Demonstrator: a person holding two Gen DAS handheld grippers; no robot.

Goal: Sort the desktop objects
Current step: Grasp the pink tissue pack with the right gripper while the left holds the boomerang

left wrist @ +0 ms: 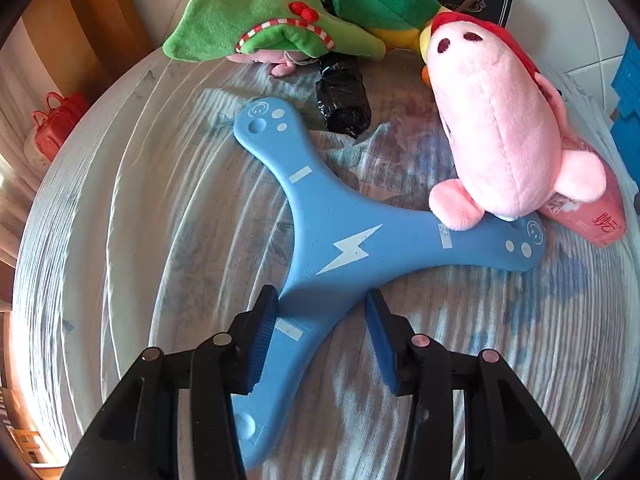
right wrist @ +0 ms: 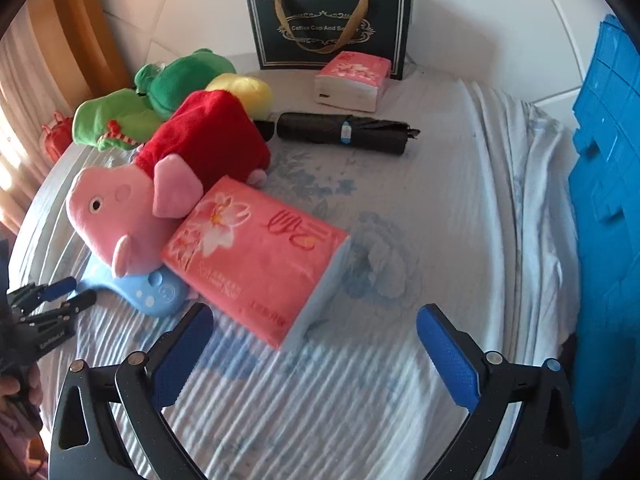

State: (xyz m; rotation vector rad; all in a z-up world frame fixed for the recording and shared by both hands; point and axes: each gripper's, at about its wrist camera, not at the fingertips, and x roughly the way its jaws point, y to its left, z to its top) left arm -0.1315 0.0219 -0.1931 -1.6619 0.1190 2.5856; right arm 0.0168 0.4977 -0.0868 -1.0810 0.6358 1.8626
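Note:
A blue three-armed boomerang [left wrist: 332, 248] lies on the cloth-covered table; one tip shows in the right wrist view [right wrist: 156, 292]. My left gripper [left wrist: 322, 304] is open, its jaws standing either side of the boomerang's near arm. A pink pig plush [left wrist: 496, 136] in a red dress [right wrist: 208, 140] rests on another arm. A pink tissue pack [right wrist: 256, 252] leans against the pig. My right gripper [right wrist: 316, 324] is wide open and empty, just in front of that pack. My left gripper also shows at the left edge of the right wrist view [right wrist: 74, 294].
Green plush toys [left wrist: 264, 20] [right wrist: 160, 92] and a yellow plush [right wrist: 244, 90] lie at the back. A folded black umbrella [right wrist: 344, 132] [left wrist: 344, 96], a second tissue pack [right wrist: 352, 80] and a black gift bag [right wrist: 328, 24] stand further back. A blue crate [right wrist: 608, 220] stands at right.

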